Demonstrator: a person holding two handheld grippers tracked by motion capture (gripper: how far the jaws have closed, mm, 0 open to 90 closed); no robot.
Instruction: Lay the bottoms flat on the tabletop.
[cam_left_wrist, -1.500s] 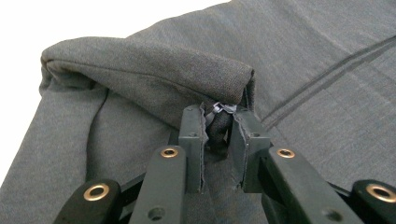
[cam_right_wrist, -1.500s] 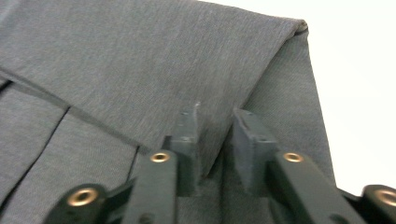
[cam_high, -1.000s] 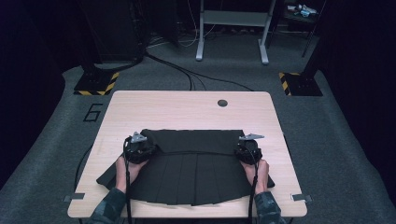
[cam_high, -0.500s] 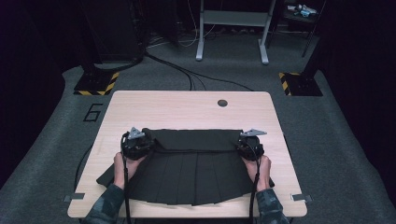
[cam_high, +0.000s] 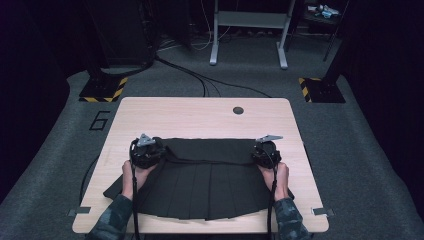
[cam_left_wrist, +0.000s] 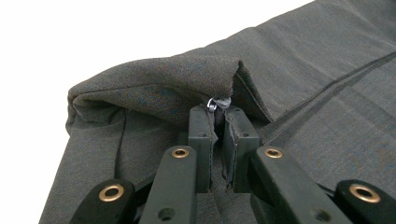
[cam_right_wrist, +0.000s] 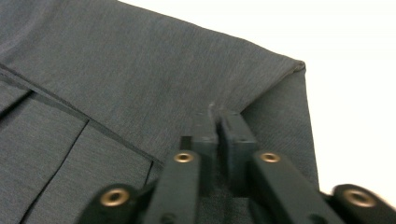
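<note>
Garment: one dark pleated skirt (cam_high: 210, 182) lies spread on the tabletop (cam_high: 200, 117), toward the person's edge, with its top band folded over toward the person.
Pleats: several run from the folded band down to the near hem; the exact count is unclear.
Left gripper (cam_high: 146, 152): one, at the skirt's left end of the fold; in the left gripper view its fingers (cam_left_wrist: 201, 140) are clenched on a raised fold of the cloth (cam_left_wrist: 163, 88), with a small silver fastener (cam_left_wrist: 214, 103) just at their tips.
Right gripper (cam_high: 265, 152): one, at the right end of the fold; in the right gripper view its fingers (cam_right_wrist: 233, 135) are pressed together on the cloth (cam_right_wrist: 140, 79) beside the folded corner.
Hands: two, left hand (cam_high: 134, 175) and right hand (cam_high: 279, 175), each behind its gripper, sleeves patterned.
Cables: one trails from each gripper toward the person.
Tabletop: light wood, one round dark grommet (cam_high: 238, 110) near the far edge.
Floor: grey carpet (cam_high: 360, 150), one number 6 marking (cam_high: 100, 120) left of the tabletop, two yellow-black striped bases (cam_high: 102, 90) at the far corners.
</note>
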